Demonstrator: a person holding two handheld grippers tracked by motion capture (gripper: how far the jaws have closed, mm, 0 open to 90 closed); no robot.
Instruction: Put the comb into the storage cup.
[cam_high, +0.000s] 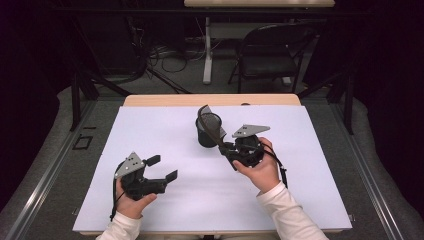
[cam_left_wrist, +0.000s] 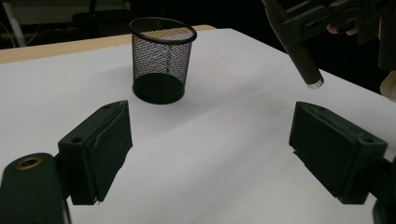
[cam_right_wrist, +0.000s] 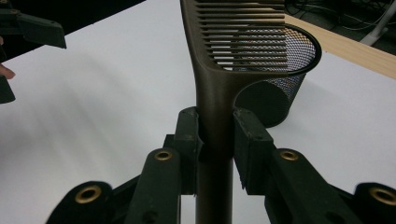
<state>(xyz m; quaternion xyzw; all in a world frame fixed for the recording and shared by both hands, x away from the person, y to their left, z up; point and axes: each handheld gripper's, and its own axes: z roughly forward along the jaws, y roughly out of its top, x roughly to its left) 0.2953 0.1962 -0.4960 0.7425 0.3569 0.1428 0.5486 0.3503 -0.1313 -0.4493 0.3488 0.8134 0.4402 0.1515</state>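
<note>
White table (cam_high: 150, 200): mesh cup (cam_high: 206, 131) beside held comb (cam_high: 210, 125)

A dark comb (cam_high: 210, 121) is clamped by its handle in the right gripper (cam_high: 226, 148), its toothed end raised over the rim of a black mesh cup (cam_high: 206, 134) that is stood upright on the white table (cam_high: 165, 130). The left gripper (cam_high: 161, 168) is held well apart from the cup near the table's front left, with its jaws spread wide and nothing between them.
</note>
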